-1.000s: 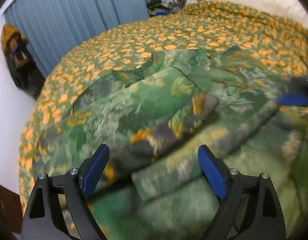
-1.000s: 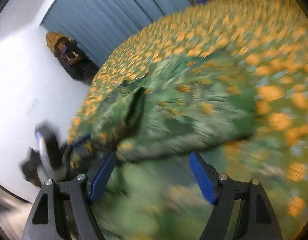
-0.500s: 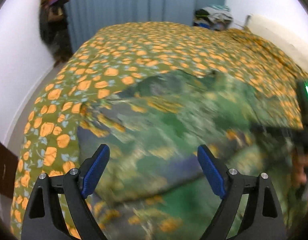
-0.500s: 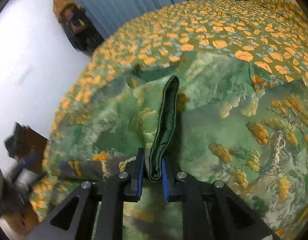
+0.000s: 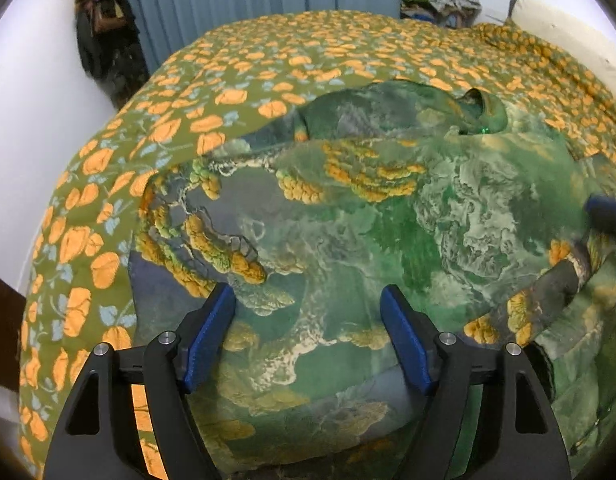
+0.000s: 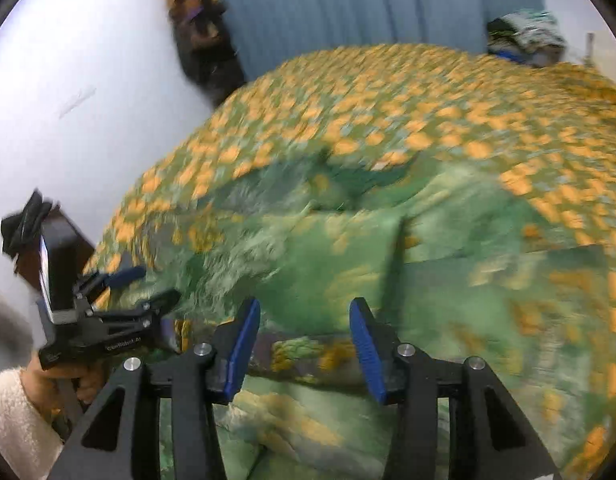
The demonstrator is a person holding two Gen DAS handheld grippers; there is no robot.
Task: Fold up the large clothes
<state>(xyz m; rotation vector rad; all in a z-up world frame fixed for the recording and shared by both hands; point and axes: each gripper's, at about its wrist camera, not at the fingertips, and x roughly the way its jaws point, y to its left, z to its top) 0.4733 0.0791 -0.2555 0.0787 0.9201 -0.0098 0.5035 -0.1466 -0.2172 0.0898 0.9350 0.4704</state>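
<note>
The big green shirt lay on the flowery bedspread, near its front edge. Half a second before, the right tongs had pinched a fold of the shirt. Now they had let go, their blue pads wide apart with nothing between them. That fold looked laid down, so I think one fold was done. The left tongs stayed wide open too, holding nothing, just above the shirt. The dark collar sat at the shirt's far end.
</note>
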